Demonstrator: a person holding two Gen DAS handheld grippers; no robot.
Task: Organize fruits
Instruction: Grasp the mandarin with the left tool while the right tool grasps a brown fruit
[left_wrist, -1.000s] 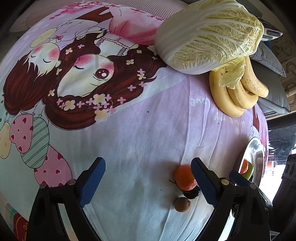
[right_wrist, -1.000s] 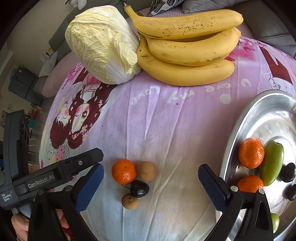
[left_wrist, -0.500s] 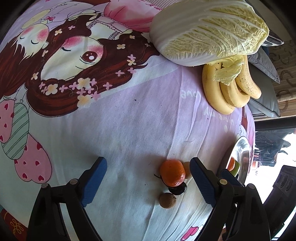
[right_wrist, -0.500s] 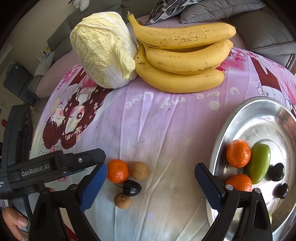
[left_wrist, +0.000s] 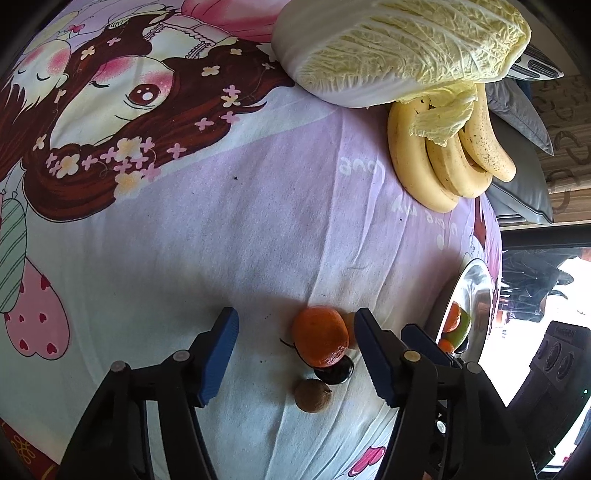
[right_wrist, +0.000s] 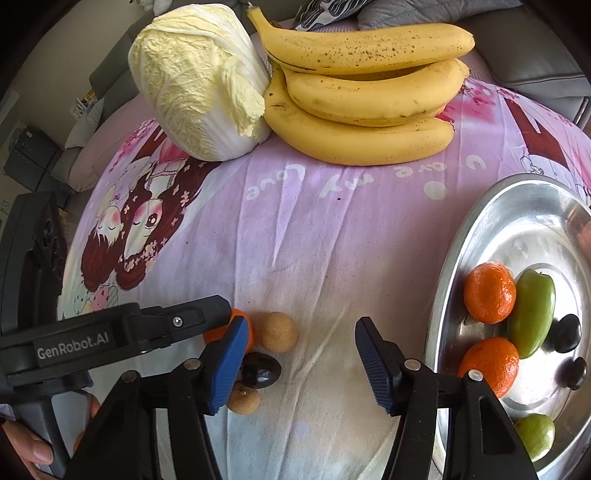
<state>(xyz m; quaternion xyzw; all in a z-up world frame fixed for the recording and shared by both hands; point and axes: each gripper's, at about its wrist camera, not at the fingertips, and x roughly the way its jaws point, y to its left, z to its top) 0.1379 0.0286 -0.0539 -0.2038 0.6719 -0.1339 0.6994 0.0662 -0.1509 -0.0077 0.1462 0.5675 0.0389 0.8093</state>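
Closing in: the left gripper is being seen nearer the loose fruit than a second ago; the round orange tangerine, then beside its right finger, is now lying between its blue fingers.
Left fingers: being held wide apart, nothing gripped; the tangerine is sitting close to the right finger, contact not being discernible.
Right gripper: being held lower and nearer the cloth than before, fingers spread wide and gripping nothing, over bare cloth between the loose fruit and the tray.
Loose fruit: the tangerine, a round tan longan-like fruit, a dark glossy oval fruit and a smaller brown round fruit are being seen clustered together on the cloth, unchanged in place.
Surface: everything is being carried on a pink-lilac cartoon-printed cloth showing a brown-haired girl and white lettering.
Room: grey cushions are being seen behind the cloth, with dark furniture at the edges.
Far edge: a pale yellow napa cabbage is lying against a bunch of three speckled yellow bananas.
Container: a round shiny steel tray is being seen at the right, holding two orange tangerines, an elongated green fruit, two dark small fruits and a round green fruit near its front rim.
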